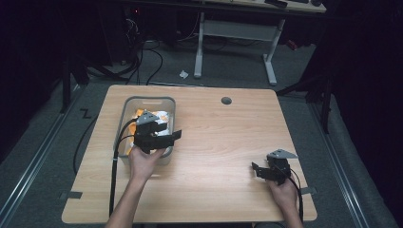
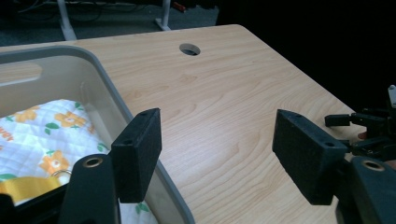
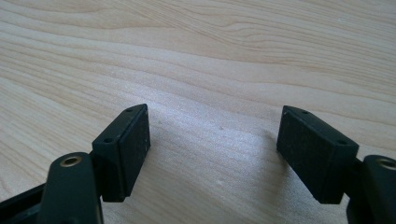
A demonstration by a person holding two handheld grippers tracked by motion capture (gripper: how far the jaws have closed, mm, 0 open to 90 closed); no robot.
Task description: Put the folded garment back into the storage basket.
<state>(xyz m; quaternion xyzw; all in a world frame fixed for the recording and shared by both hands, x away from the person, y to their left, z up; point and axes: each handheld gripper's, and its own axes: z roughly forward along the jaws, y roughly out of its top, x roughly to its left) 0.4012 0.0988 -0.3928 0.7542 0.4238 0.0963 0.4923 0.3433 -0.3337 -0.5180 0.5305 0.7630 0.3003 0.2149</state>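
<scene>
Floral quilted cloth, white with orange flowers and green leaves, is seen lying inside the grey plastic bin, below and beside the near finger of the left gripper. Nothing is held between the fingers of that gripper; they are spread wide, with one pad hanging over the bin's rim and the other out over bare wood. In the high view the left gripper is held by the left hand above the bin's near right corner, and the bin is placed on the left half of the table. A yellow-orange patch is visible among the bin's contents, though what it is cannot be told.

The fingers of the right gripper are likewise parted widely and nothing is gripped; only wood grain is seen between them. In the high view the right gripper is held low over the table's near right corner by the right hand, well apart from the bin. A round cable hole is set near the table's far edge.
</scene>
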